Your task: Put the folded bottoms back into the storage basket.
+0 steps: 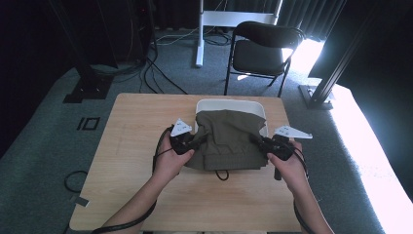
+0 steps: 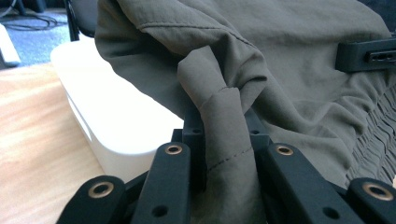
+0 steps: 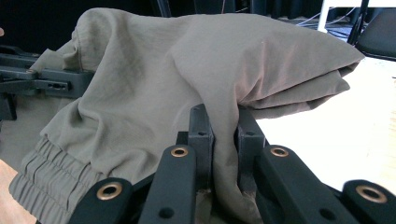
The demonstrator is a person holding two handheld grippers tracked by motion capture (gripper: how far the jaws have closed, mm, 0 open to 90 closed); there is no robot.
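White bin [image 1: 232, 103] blocks behind; bare table [image 1: 131, 141] flanks.

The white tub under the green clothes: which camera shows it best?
The high view: the white tub sits whole on the table, with the olive garment draped over its near rim. The left gripper view shows one side wall; the right gripper view gives only a washed-out bright patch, unclear.
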